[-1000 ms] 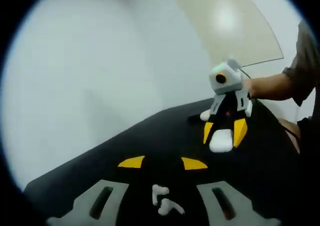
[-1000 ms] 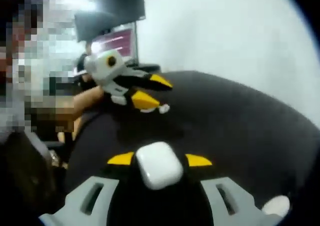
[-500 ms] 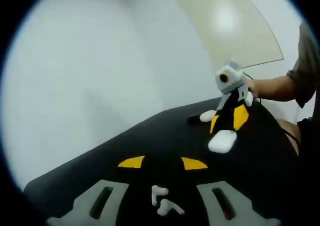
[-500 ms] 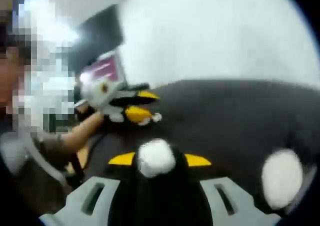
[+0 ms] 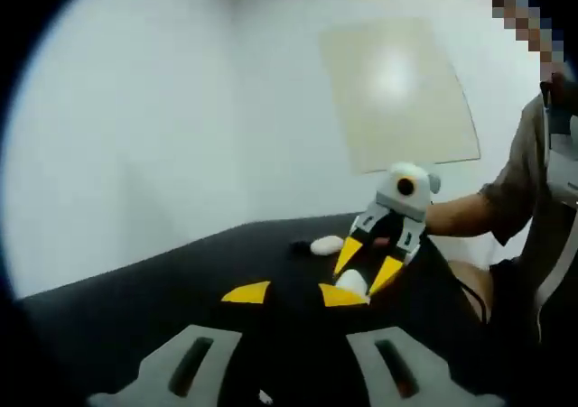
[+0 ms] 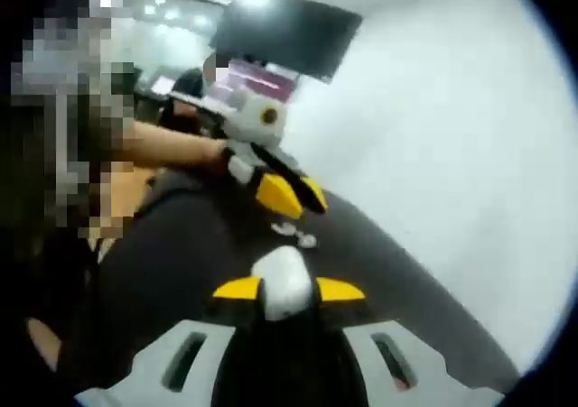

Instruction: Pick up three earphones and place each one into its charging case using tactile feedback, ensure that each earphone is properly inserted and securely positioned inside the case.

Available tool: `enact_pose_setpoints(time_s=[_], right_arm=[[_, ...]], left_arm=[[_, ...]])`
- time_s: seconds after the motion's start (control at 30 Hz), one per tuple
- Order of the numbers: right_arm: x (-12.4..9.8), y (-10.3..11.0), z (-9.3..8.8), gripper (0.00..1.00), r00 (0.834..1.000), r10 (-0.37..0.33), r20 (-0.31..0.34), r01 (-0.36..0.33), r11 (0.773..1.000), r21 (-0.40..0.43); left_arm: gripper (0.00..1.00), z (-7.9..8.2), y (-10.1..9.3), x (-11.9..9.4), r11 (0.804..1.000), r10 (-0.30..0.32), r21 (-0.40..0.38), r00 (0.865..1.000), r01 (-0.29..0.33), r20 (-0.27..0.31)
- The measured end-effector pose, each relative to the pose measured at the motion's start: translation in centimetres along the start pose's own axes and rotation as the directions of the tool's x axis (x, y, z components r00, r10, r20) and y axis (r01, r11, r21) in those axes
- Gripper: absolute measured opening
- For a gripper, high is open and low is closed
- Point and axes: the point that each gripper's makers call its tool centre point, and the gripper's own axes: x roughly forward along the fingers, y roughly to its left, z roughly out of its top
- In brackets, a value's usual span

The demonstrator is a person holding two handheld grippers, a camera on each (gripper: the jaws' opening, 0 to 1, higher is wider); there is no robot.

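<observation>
Though blurred, right gripper (image 6: 287,289) fingers clamp white case (image 6: 284,279); left gripper (image 5: 296,292) fingers apart, earphones (image 6: 296,234) barely discernible.

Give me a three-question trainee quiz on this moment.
1. True or false: the right gripper is shut on a white charging case.
2. The tabletop is: A) black, B) white, C) wooden.
3. Fill in: the left gripper has its jaws ____, with nothing between them.

Key: 1 true; 2 A; 3 open.
</observation>
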Motion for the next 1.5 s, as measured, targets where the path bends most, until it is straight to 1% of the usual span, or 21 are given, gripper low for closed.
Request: enact_pose_setpoints(time_s=[0.13,0.2,0.27,0.43,0.53,0.57,0.6,0.67,0.7,0.73,0.77,0.83,0.9,0.93,1.0,1.1,1.13,1.2,1.27,1.37,1.5], right_arm=[[-0.5,-0.1,0.1,0.22,1.0,-0.006,0.026,0.007,1.0,-0.008],[-0.6,0.2,0.9,0.2,0.998,0.01,0.058,-0.006,0.997,-0.078],[-0.8,0.7,1.2,0.19,0.997,0.022,0.075,-0.016,0.996,-0.084],[-0.6,1.3,1.8,0.18,0.994,0.046,0.098,-0.036,0.994,-0.107],[-0.3,1.2,1.8,0.18,0.993,0.062,0.101,-0.054,0.996,-0.077],[-0.2,1.0,1.5,0.19,0.994,0.062,0.093,-0.063,0.998,0.009],[-0.1,0.8,0.8,0.2,0.996,0.067,0.064,-0.073,0.992,0.101],[0.1,1.4,-1.4,0.23,0.988,0.149,-0.04,-0.131,0.946,0.296],[0.1,2.0,-2.7,0.22,0.972,0.21,-0.105,-0.155,0.91,0.384],[0.8,1.4,-1.2,0.22,0.979,0.204,0.0,-0.181,0.87,0.459],[1.0,1.4,-1.2,0.22,0.973,0.231,-0.012,-0.203,0.881,0.428],[1.5,1.0,-1.1,0.22,0.975,0.22,-0.02,-0.194,0.894,0.403],[2.0,1.6,-0.7,0.2,0.97,0.244,-0.012,-0.218,0.887,0.407],[2.1,1.8,-0.8,0.19,0.969,0.247,-0.004,-0.225,0.892,0.393],[2.0,1.8,-0.7,0.18,0.972,0.233,0.037,-0.229,0.893,0.388],[1.8,2.0,-0.7,0.18,0.975,0.222,0.03,-0.218,0.91,0.354],[1.7,2.0,-0.5,0.18,0.976,0.215,0.029,-0.213,0.919,0.333],[1.5,2.2,-0.5,0.18,0.977,0.211,0.031,-0.21,0.924,0.32],[1.4,2.2,-0.4,0.18,0.978,0.207,0.032,-0.206,0.929,0.306],[1.2,2.3,-0.3,0.18,0.979,0.201,0.034,-0.202,0.934,0.295],[1.0,2.5,-0.1,0.18,0.979,0.201,0.039,-0.204,0.942,0.267]], left_arm=[[0.16,-0.8,-1.8,0.3,0.996,-0.087,0.011,0.995,0.088,-0.039],[0.16,-1.4,-3.3,0.7,0.987,-0.149,0.041,0.986,0.153,-0.077],[0.17,-1.9,-4.3,1.1,0.979,-0.19,0.049,0.976,0.196,-0.101],[0.17,-2.4,-5.4,2.0,0.971,-0.223,0.059,0.966,0.232,-0.128],[0.16,-2.9,-5.7,2.1,0.969,-0.224,0.067,0.963,0.236,-0.152],[0.16,-2.9,-5.6,2.1,0.97,-0.226,0.058,0.962,0.237,-0.151],[0.15,-2.7,-5.7,2.1,0.97,-0.235,0.035,0.961,0.242,-0.144],[0.14,-2.7,-5.8,2.0,0.969,-0.241,0.019,0.959,0.246,-0.146],[0.14,-2.7,-5.8,2.0,0.969,-0.24,0.018,0.96,0.245,-0.146],[0.13,-2.7,-5.8,2.0,0.97,-0.24,0.016,0.96,0.244,-0.146],[0.13,-2.7,-5.9,2.0,0.969,-0.24,0.018,0.96,0.245,-0.146],[0.13,-2.7,-6.0,2.0,0.969,-0.24,0.019,0.96,0.245,-0.146],[0.13,-2.6,-6.0,2.0,0.969,-0.242,0.018,0.959,0.247,-0.145],[0.14,-2.7,-6.0,2.0,0.969,-0.242,0.018,0.959,0.248,-0.148],[0.14,-2.6,-6.0,2.0,0.97,-0.234,0.034,0.961,0.242,-0.146],[0.15,-2.8,-6.1,2.1,0.969,-0.213,0.093,0.964,0.229,-0.16],[0.15,-2.6,-6.3,2.2,0.968,-0.211,0.099,0.964,0.228,-0.159],[0.15,-2.3,-6.4,2.3,0.968,-0.213,0.099,0.965,0.229,-0.151],[0.16,-1.6,-6.6,2.5,0.97,-0.225,0.069,0.967,0.234,-0.121],[0.15,-1.6,-6.7,2.5,0.971,-0.23,0.042,0.965,0.237,-0.126],[0.14,-1.8,-7.0,2.3,0.963,-0.263,-0.103,0.949,0.248,-0.173]])
